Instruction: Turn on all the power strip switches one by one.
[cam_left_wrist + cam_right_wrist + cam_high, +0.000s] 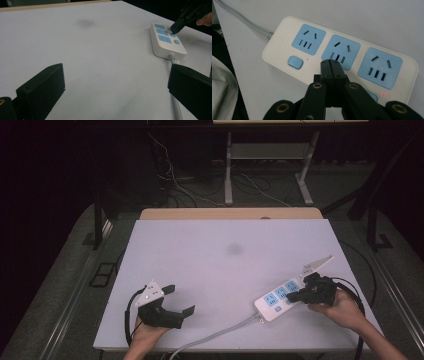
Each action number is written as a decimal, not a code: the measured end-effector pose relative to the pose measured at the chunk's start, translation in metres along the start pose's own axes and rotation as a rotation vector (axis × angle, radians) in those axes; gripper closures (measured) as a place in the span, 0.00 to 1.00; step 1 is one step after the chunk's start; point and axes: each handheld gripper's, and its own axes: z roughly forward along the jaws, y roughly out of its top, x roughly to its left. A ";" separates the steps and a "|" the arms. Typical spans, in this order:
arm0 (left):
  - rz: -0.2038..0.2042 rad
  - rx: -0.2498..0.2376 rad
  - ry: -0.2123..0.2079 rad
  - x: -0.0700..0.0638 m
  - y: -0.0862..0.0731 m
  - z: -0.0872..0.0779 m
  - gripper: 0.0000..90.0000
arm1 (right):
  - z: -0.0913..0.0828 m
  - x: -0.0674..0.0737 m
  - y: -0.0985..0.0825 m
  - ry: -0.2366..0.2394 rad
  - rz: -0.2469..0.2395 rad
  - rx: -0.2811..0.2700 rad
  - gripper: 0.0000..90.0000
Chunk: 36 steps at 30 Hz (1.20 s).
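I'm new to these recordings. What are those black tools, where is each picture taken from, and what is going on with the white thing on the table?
A person holds a two-jaw gripper in each hand. One picture looks down from above the table; the other two come from cameras riding on the grippers, looking along their jaws. The white thing is a power strip with three blue sockets, small blue buttons and a grey cable. The right gripper has its jaws shut together with nothing between them, its tip over the strip's middle section, by the buttons. A red light glows by the end socket. The left gripper rests open and empty.
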 end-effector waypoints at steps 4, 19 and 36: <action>0.000 0.000 0.000 0.000 0.000 0.000 0.00 | 0.000 0.000 0.000 0.002 0.002 0.000 1.00; 0.004 0.004 -0.004 0.000 0.000 0.001 0.00 | 0.002 0.002 0.000 -0.021 -0.006 0.012 1.00; 0.009 0.004 -0.003 -0.001 0.000 0.001 0.00 | 0.005 0.003 0.003 -0.067 -0.023 0.023 1.00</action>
